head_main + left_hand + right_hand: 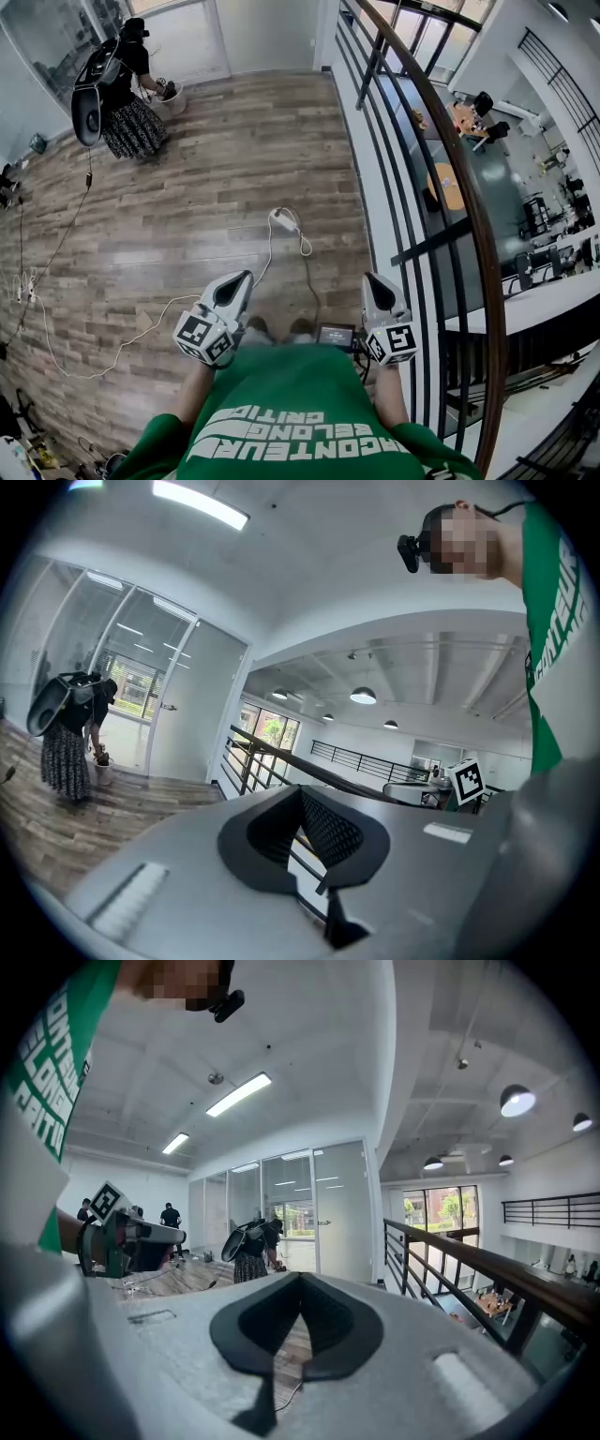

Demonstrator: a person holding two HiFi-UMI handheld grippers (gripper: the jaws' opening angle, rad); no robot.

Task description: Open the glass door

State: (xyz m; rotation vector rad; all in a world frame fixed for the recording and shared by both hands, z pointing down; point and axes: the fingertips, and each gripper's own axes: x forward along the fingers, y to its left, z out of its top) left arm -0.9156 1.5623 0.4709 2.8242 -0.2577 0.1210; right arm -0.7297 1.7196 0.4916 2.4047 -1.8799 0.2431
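We hold the left gripper [236, 281] and right gripper [376, 283] low in the frame, jaws pressed together and empty. The glass door [192, 37] stands well apart from them at the upper left.

Railing [473, 197] at right; glass door [183, 42] far ahead; cable [265, 258] on floor [206, 169].

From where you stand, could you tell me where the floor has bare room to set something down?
Bare wood floor lies between the person, the railing and the white cable. Crowded: cords along the left edge.
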